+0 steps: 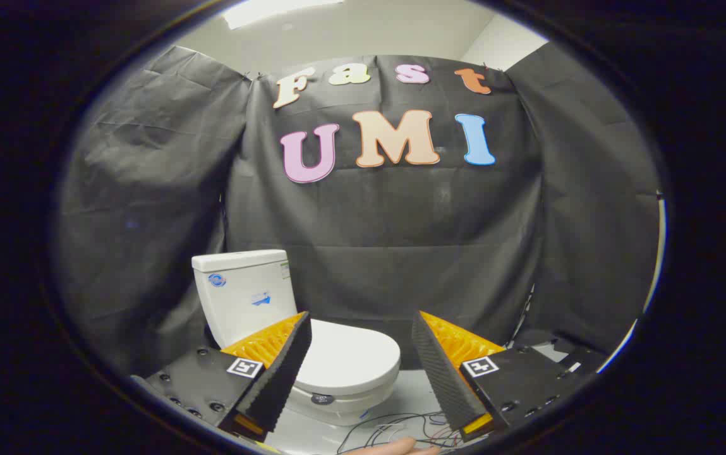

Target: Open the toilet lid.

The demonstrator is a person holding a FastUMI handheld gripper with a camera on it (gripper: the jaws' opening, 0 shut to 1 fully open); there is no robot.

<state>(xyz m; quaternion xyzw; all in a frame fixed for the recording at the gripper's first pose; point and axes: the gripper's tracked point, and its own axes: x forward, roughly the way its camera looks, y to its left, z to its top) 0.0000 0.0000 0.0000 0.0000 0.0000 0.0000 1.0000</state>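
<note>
At the bottom of the frame the gripper (361, 344) has its two fingers spread wide apart, with nothing held between them and neither finger touching anything. Each finger carries a small square marker on its upper face. Just below the gap, at the very bottom centre, part of a hand (394, 448) shows, and beside it a tangle of thin wires (400, 426) lies on the pale floor (413, 395).

Beyond the fingers, in the lower centre-left of the frame, stands a white toilet. Its lid (350, 357) is down flat over the bowl, closed. The left finger overlaps the lid's left part in the picture, while the rest of the lid shows in the gap between the fingers, nearer the left finger than the right one. The lid is apart from both fingers, farther off. A small dark round button sits on the front of the bowl (331, 404) under the lid's rim.

Behind the lid, left of centre, the toilet's tank (242, 294) rises upright, with stickers on its front.

Farthest back, black cloth (388, 240) hangs as the booth's wall, and above it, at the top of the frame, is a pale ceiling with a light (274, 9).
</note>
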